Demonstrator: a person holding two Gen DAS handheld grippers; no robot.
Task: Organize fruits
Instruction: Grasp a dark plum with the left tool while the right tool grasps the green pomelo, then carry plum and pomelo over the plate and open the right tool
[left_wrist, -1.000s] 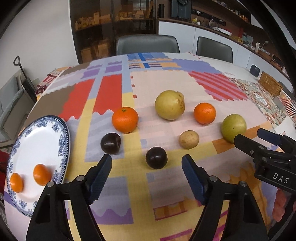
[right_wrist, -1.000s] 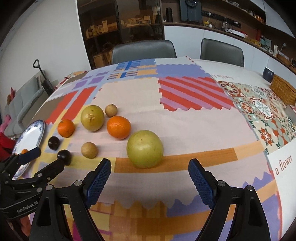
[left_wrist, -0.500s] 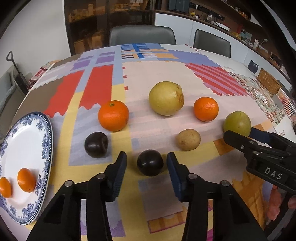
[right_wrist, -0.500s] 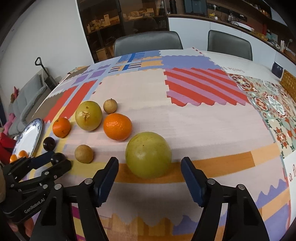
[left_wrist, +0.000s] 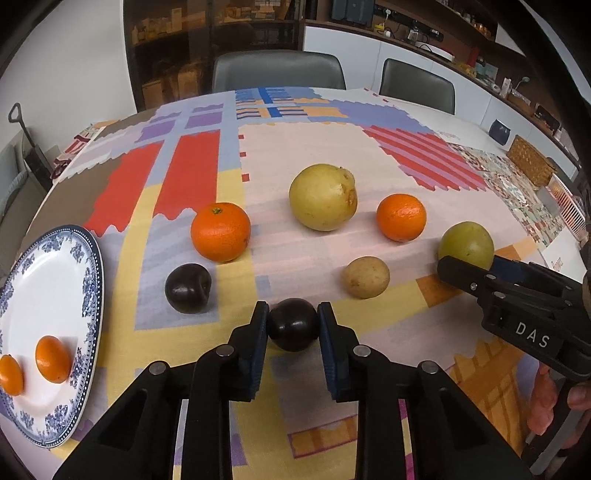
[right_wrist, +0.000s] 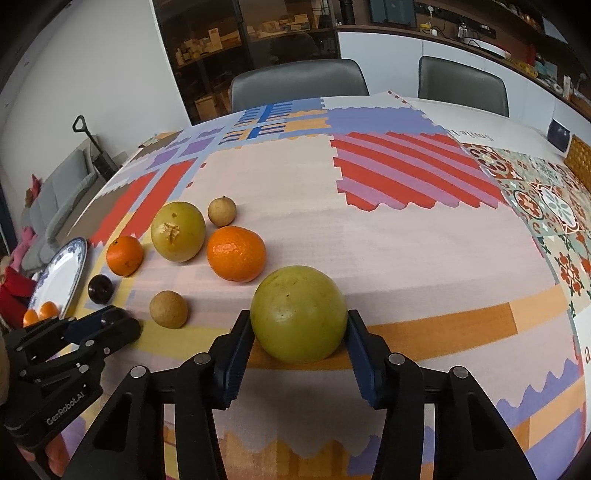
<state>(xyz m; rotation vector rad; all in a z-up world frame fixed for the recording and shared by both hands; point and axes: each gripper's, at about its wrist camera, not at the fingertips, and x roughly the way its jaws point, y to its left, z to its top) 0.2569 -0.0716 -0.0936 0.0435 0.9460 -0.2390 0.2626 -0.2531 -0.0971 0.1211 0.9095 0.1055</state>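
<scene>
Both tongs closed on fruit
Left tongs (left_wrist: 293, 325) pinch the dark plum (left_wrist: 293, 324); right tongs (right_wrist: 299, 325), just closing, clasp the green fruit (right_wrist: 299, 314).

Plate (left_wrist: 86, 280) left of fruits, two small oranges (left_wrist: 51, 358) on it, chairs (left_wrist: 279, 70) behind table (left_wrist: 303, 147)

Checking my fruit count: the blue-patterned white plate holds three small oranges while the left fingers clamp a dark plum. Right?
Not quite: the blue-patterned white plate holds two small oranges, as the left wrist view shows. The left fingers do clamp a dark plum.
</scene>
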